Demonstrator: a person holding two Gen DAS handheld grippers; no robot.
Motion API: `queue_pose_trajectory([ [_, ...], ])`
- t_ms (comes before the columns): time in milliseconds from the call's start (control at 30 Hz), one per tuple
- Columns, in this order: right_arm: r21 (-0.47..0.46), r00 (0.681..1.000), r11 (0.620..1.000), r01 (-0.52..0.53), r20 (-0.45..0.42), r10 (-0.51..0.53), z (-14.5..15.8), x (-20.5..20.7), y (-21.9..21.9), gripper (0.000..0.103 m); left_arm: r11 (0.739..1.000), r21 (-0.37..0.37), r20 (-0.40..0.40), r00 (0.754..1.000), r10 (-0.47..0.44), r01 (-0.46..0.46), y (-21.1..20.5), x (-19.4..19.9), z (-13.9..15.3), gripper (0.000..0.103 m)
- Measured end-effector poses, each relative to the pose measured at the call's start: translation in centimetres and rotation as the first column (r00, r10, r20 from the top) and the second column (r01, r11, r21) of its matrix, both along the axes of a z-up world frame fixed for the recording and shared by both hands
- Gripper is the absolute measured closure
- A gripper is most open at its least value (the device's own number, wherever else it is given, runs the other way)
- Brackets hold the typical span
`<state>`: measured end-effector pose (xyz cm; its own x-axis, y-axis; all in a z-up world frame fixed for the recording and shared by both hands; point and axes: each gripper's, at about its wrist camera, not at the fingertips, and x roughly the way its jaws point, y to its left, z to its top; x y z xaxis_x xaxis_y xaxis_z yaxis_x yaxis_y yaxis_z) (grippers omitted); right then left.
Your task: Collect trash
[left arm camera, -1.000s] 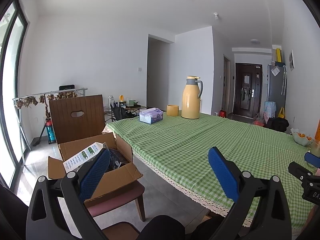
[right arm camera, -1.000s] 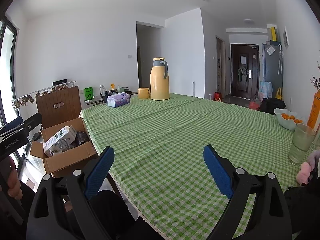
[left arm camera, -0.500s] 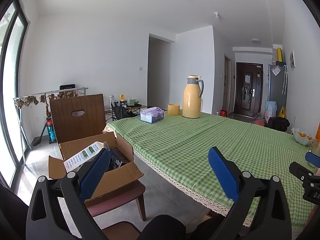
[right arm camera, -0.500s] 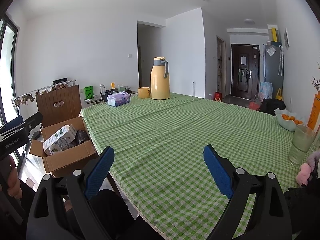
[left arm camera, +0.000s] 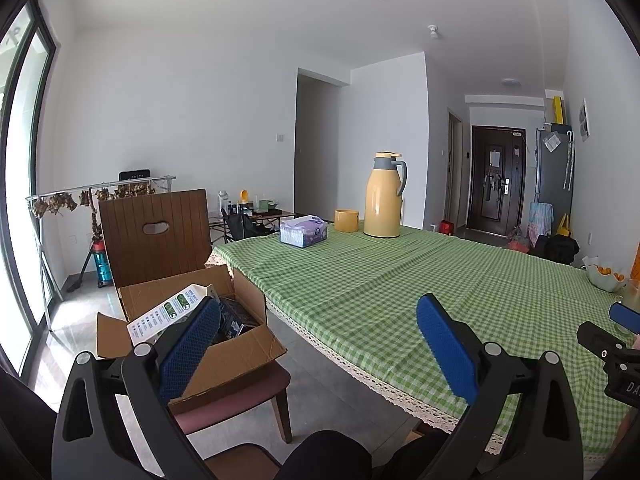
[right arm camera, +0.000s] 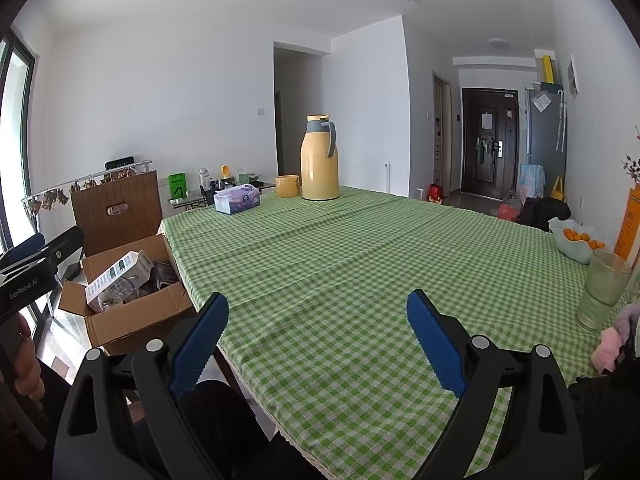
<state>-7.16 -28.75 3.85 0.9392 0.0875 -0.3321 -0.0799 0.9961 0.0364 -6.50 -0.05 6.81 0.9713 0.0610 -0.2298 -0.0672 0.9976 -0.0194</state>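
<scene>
**Almost no change; both grippers idle, trash already in box**

Change vs earlier frames: near nothing. Left wrist view drifts very slightly, jug and tissue box sit a hair higher/rightward; right wrist view the same throughout. Nothing picked up, nothing released. My read: the tabletop shows no loose trash, so collection looks done or paused, with no grasp under way.

Left to right:

- Open brown cardboard box [left arm camera: 200,332] on a maroon-seated wooden chair [left arm camera: 160,232], just beside the tabletop's left edge. Holds the trash: one white printed carton [left arm camera: 168,312] lying tilted on top, plus dark wrappers below, too jumbled to count.
- Left gripper [left arm camera: 316,344]: jaws spread wide, empty, held low near the tabletop's corner with its left finger in front of the box.
- Green checked cloth tabletop [right arm camera: 360,260].
- Right gripper [right arm camera: 316,340]: jaws spread wide, empty, over the tabletop's near edge.

Counts on the tabletop: one purple-white tissue box [right arm camera: 237,199], one yellow mug [right arm camera: 287,186], one tall yellow thermos jug with grey handle [right arm camera: 319,164], all clustered at the far end; one pale bowl of oranges [right arm camera: 574,240] and one clear green-tinted glass [right arm camera: 604,290] at the right edge; one pink fluffy item [right arm camera: 610,344] at the right edge, partly cut off, unclear what it is.

Totals: one box, one chair, two grippers.
</scene>
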Motion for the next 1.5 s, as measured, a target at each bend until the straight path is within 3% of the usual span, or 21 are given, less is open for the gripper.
queue_pose_trajectory([
  [933, 0.007, 1.0, 1.0, -0.008, -0.003, 0.008, 0.0, 0.2, 0.0, 0.016, 1.0, 0.003, 0.003, 1.0, -0.017, 0.017, -1.1, -0.7, 0.3, 0.008],
  [1200, 0.013, 1.0, 1.0, -0.013, -0.015, 0.013, -0.2, 0.6, -0.1, 0.016, 0.998, 0.048, 0.0, 0.999, -0.048, 0.048, -1.9, -0.8, -0.3, 0.008],
  [1333, 0.013, 1.0, 1.0, -0.013, -0.014, 0.013, -0.6, 1.3, -0.3, 0.016, 0.998, 0.004, -0.02, 0.998, -0.065, 0.065, -1.6, 0.1, -0.6, 0.008],
  [1500, -0.013, 0.998, 0.999, 0.031, -0.046, -0.031, -1.2, 4.2, -1.7, 0.016, 0.997, 0.001, -0.033, 0.997, -0.072, 0.072, -1.5, 3.4, -1.8, 0.008],
])
